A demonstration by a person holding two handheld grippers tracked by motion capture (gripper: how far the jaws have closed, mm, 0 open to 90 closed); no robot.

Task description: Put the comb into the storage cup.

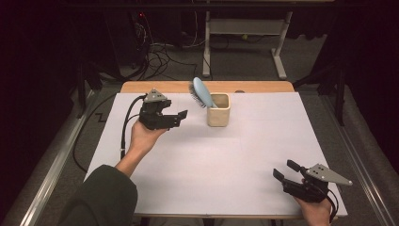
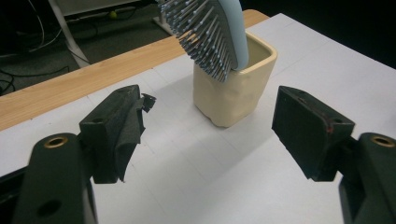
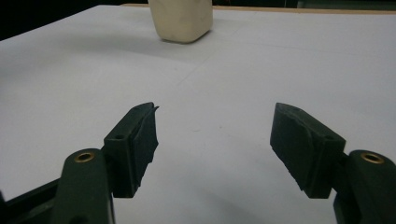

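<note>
The hairbrush (image 1: 201, 92) stands head-up in the cream cup (image 1: 219, 116) at the table's far edge — its bristles show clearly in the left gripper view. The left gripper (image 1: 181, 115) near it and the right gripper (image 1: 286, 170) well apart both gape, holding nothing.

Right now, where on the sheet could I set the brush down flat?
The white sheet is bare between the left tool and the right tool, and right of the cream cup to the sheet's edge. It is tight only at the cup, where the blue hairbrush leans out.
</note>
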